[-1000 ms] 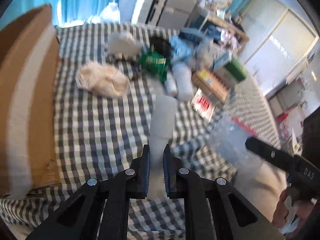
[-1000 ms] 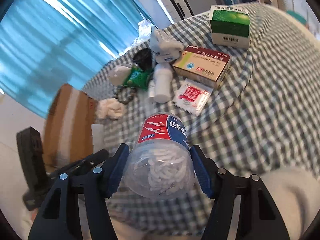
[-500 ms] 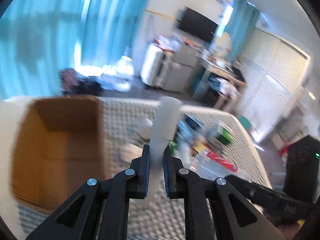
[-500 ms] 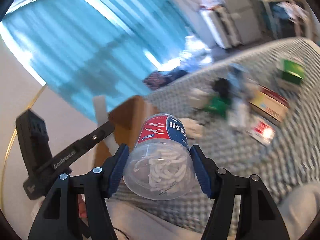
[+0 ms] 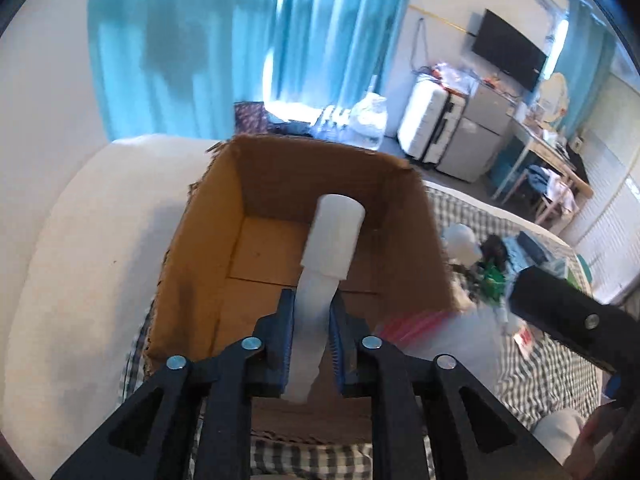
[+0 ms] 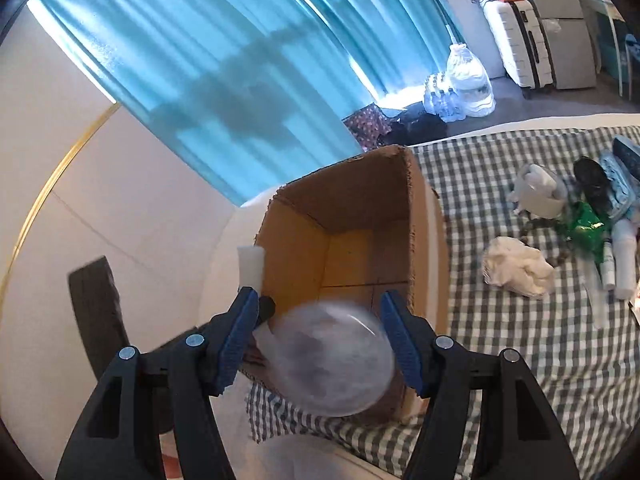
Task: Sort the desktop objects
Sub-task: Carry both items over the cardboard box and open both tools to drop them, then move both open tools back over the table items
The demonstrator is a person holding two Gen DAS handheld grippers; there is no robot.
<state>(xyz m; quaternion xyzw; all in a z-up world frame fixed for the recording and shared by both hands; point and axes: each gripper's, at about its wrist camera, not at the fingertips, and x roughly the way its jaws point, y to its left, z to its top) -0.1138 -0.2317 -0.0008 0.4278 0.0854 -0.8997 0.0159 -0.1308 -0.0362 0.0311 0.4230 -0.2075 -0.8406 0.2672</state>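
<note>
Two tools hover over the cardboard box [image 5: 304,240]: left tool [image 5: 312,340] pinches a white tube [image 5: 334,236] for dropping; right tool [image 6: 320,336] spreads wide, its clear jar [image 6: 332,360] blurred, apparently released.

Both grippers have swung from the checked cloth to the cardboard box [image 5: 404,240]. The right gripper [image 6: 320,340] has spread its jaws, and the jar [image 6: 332,360], clamped before, now sits blurred and loose between them over the box.
</note>
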